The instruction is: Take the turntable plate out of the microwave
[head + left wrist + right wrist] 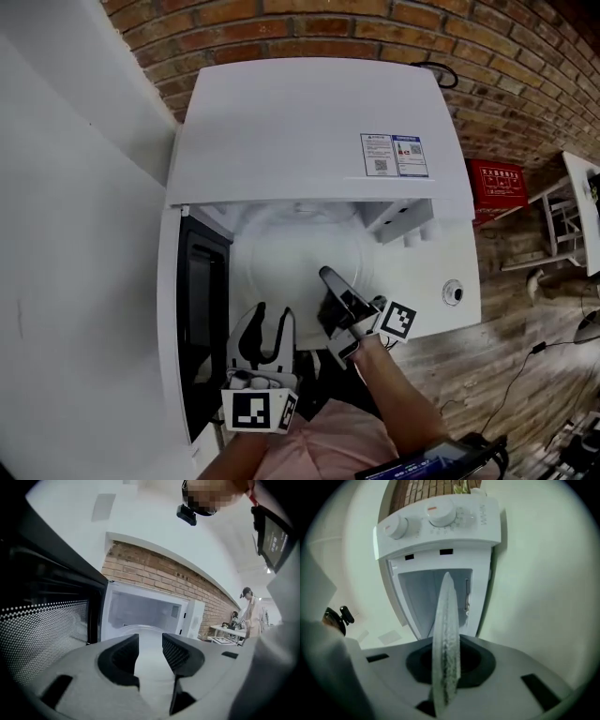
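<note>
The clear glass turntable plate [291,262] lies level, half out of the white microwave's [309,122] open mouth. My right gripper [328,298] is shut on its near rim. In the right gripper view the plate [446,620] runs edge-on between the jaws of that gripper [446,660]. My left gripper [272,314] sits to its left near the plate's front edge, jaws apart. In the left gripper view the plate's rim [140,630] shows just beyond the gripper [150,641], with nothing pinched.
The microwave door [202,309] hangs open at the left, close beside my left gripper. The control panel with a knob [453,292] is at the right. A brick wall [525,84] stands behind, with a red box [497,183]. A person [251,616] stands far off by a table [229,632].
</note>
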Tool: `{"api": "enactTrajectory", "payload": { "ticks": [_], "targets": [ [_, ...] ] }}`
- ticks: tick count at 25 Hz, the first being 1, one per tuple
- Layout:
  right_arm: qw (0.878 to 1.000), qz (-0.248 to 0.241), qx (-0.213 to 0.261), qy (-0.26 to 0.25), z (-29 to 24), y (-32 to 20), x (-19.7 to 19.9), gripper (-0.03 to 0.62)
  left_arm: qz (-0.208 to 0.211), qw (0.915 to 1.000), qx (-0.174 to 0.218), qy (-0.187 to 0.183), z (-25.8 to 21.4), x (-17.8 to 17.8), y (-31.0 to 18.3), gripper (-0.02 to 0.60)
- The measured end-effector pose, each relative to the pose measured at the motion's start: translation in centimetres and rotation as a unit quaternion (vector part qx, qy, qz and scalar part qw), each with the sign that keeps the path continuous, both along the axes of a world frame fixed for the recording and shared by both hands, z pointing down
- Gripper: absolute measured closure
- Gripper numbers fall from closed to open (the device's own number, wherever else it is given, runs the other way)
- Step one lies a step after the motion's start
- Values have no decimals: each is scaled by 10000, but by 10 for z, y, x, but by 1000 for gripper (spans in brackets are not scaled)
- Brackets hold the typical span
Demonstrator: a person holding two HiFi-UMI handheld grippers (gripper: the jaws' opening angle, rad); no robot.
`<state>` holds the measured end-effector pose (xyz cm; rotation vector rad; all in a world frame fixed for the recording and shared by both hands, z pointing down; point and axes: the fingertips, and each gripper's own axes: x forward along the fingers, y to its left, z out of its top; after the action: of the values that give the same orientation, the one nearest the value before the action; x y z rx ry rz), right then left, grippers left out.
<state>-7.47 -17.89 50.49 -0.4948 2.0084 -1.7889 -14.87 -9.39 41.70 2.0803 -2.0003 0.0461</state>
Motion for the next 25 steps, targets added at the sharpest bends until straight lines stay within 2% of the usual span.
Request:
{"api": "enactTrajectory", "payload": {
  "ticks": [8, 14, 18, 22, 24, 25],
  "targets": [
    [9986, 484, 222, -7, -29, 40, 49, 565, 260, 9995, 103, 173, -10, 29, 48, 408],
    [9969, 663, 295, -299, -47, 55, 89, 565, 184, 9986, -72, 486, -2, 58, 72, 339],
    [9968, 559, 283, -489, -54, 67, 115, 565, -57, 9934, -82, 1143, 2, 74, 81, 287],
    [9972, 299, 257, -641, -61, 88, 137, 565, -176, 9752, 13, 2208, 2, 98, 81, 247],
    [9972, 148, 262, -681, -66, 98, 146, 565, -188, 9675, 70, 2519, 0, 108, 82, 241],
    [9972, 64, 275, -687, -69, 103, 150, 565, -168, 9667, 110, 2552, -2, 114, 82, 241]
  ]
}}
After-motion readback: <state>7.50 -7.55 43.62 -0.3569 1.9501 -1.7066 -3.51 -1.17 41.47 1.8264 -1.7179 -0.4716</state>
